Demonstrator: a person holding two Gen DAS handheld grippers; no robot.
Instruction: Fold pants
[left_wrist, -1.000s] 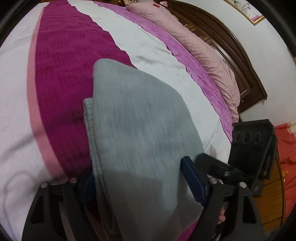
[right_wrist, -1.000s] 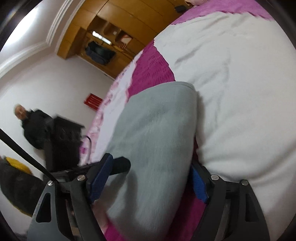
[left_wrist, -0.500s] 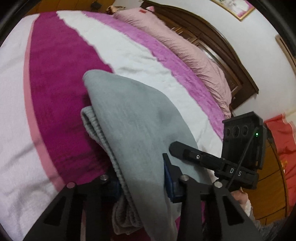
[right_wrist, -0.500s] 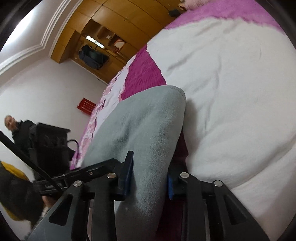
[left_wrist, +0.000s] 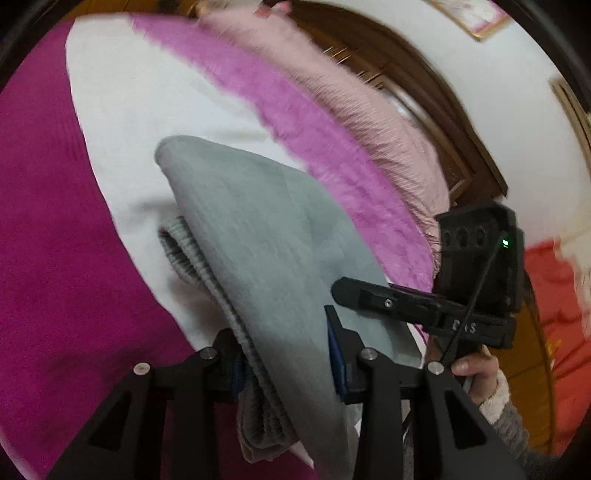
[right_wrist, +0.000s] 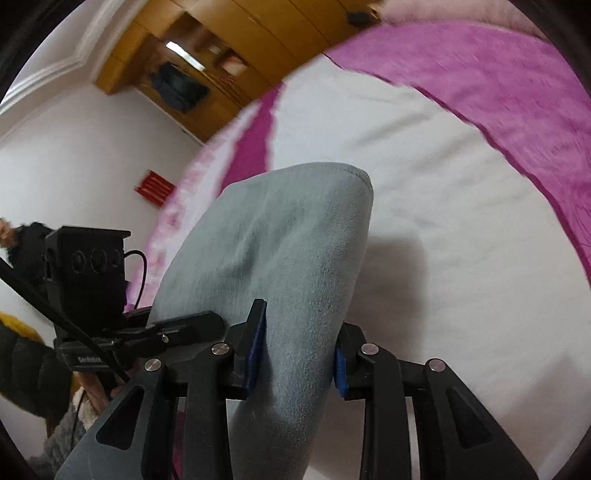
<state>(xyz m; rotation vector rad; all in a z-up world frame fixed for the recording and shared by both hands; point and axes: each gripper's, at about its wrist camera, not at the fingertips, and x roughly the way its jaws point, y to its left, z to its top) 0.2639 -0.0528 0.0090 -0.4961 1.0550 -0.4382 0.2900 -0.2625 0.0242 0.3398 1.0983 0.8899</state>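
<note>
Both tools closed since the earlier frame: left tool (left_wrist: 284, 354) and right tool (right_wrist: 295, 354) grip the folded grey pants (left_wrist: 266, 236), lifted above the bed (left_wrist: 122, 122). Risk: uneven pulling lets the 2 layers slip apart.

Little can be read. In the left wrist view, at the right of the frame, the black bar under the other tool's camera box (left_wrist: 476, 243) bears pale letters, partly crossed by a cable; only a "D" or "B" and an "S" show. In the right wrist view, at the lower left, the matching black bar (right_wrist: 88, 359) carries small white lettering, too blurred to spell. The red sign (right_wrist: 154, 187) on the white wall shows no legible characters.
</note>
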